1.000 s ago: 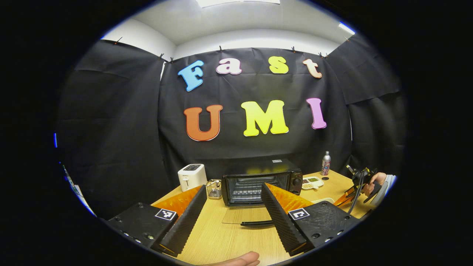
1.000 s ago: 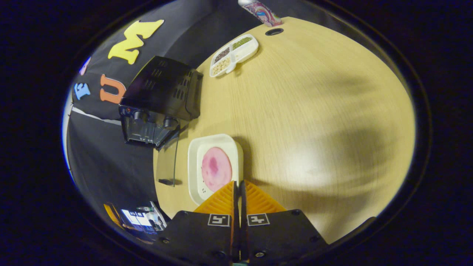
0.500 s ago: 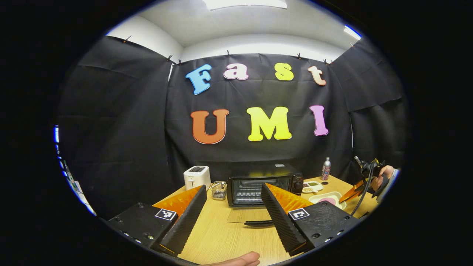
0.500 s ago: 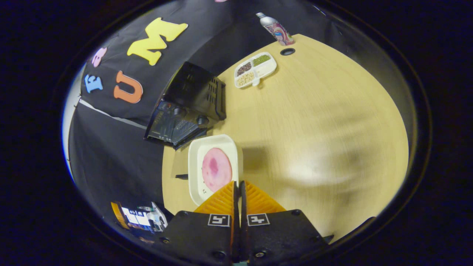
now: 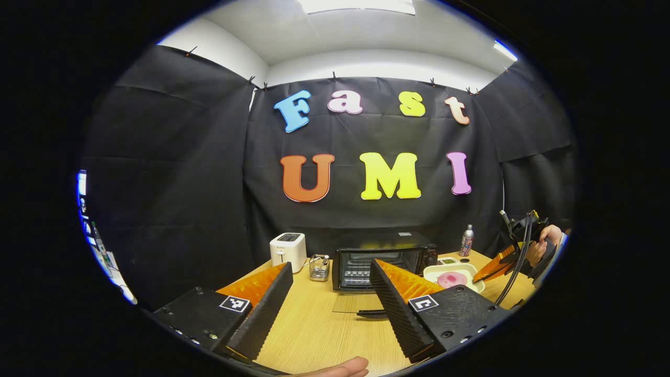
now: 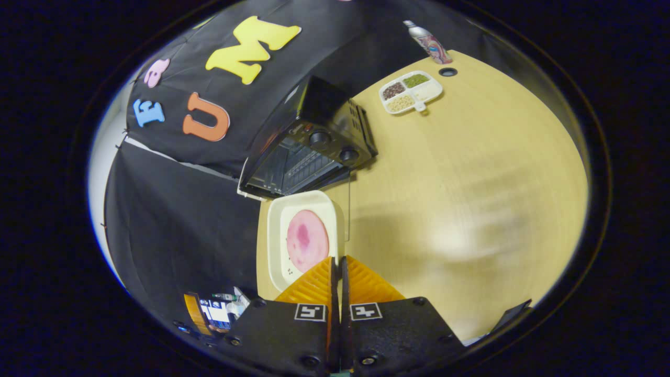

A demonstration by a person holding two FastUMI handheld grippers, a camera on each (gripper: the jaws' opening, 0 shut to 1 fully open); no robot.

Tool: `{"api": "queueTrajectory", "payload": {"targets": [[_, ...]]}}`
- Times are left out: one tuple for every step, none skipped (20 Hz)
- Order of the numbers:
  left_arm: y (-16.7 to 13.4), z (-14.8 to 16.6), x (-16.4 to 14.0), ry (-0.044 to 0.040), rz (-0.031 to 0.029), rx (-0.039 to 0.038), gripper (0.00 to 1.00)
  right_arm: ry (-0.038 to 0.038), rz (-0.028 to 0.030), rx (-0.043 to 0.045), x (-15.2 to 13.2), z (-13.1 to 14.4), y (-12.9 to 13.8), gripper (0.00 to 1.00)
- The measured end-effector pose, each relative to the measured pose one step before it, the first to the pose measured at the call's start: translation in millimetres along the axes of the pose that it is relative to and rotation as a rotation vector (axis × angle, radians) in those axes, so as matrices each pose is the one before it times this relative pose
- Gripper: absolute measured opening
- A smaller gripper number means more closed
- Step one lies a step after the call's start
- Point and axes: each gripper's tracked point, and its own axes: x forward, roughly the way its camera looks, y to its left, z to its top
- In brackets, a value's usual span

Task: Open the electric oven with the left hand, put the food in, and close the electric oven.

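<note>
Right tool clamped on plate rim, long side toward open oven, left tool wide

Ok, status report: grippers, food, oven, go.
Left gripper open, holding nothing. Right gripper shut on white tray, meat slice aboard. Oven door down; path looks clear.

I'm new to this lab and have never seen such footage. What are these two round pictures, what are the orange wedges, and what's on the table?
No robot: a person holds a two-finger gripper in each hand, each carrying a fisheye camera. The left gripper view shows the left gripper, fingers apart, facing the electric oven, its glass door folded down. The right gripper pinches the rim of a white tray with a pink slice of food. On the table: a toaster, a snack dish, a bottle.
</note>
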Motion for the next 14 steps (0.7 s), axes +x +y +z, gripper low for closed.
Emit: {"api": "queueTrajectory", "payload": {"targets": [[4.64,-0.18,-0.02,-0.00308,0.00557,-0.00556,0.94,0.00666,0.0097,-0.00679,8.24,-5.18,10.69,0.01],[3.9,-0.66,0.27,0.00004,0.00446,-0.0043,0.94,0.0072,0.00785,-0.00493,9.14,-5.34,7.95,0.01],[3.54,-1.45,0.65,-0.00005,0.00464,-0.00317,0.94,0.00546,0.00596,-0.00161,9.17,-4.7,7.0,0.01],[4.2,-0.32,-0.58,-0.00041,0.00656,-0.00147,0.94,0.00248,-0.00128,-0.00429,9.4,-3.52,5.15,0.01],[1.82,0.86,0.68,-0.00215,0.00597,0.00162,0.94,-0.00072,-0.00412,-0.00452,9.32,-2.55,3.81,0.01],[4.28,-1.21,-1.54,-0.00181,0.0083,0.00298,0.94,-0.00293,-0.00391,0.00281,9.78,-0.89,3.43,0.01],[5.74,-0.03,0.85,-0.00334,0.00984,0.00401,0.94,-0.00521,-0.00193,0.00578,10.21,-1.08,3.92,0.01],[6.19,-1.7,-0.1,-0.0018,0.00895,0.00319,0.94,-0.01209,-0.00042,0.00978,9.35,0.91,3.23,0.01],[4.53,-1.24,-0.95,-0.00357,0.00618,0.00243,0.94,-0.01108,-0.00351,0.01146,8.68,1.12,2.5,0.01],[2.36,-0.66,-0.48,-0.00128,0.00561,0.00197,0.94,-0.01034,-0.0034,0.01824,9.66,1.24,1.36,0.01],[3.93,-2.35,-0.26,0.00212,0.00512,0.00173,0.94,-0.00889,-0.00188,0.01856,8.29,1.31,1.01,0.01],[4.26,-3.42,0.44,0.00287,0.00589,0.00123,0.94,-0.01166,0.00079,0.0177,8.64,2.03,1.64,0.01],[4.4,-3.05,1.75,0.0028,0.00793,-0.0004,0.94,-0.0175,0.00085,0.01824,7.13,3.24,1.37,0.01],[4.01,-0.93,1.88,0.00379,0.00774,-0.00333,0.94,-0.02153,-0.00091,0.02174,6.66,3.34,0.69,0.01]]}}
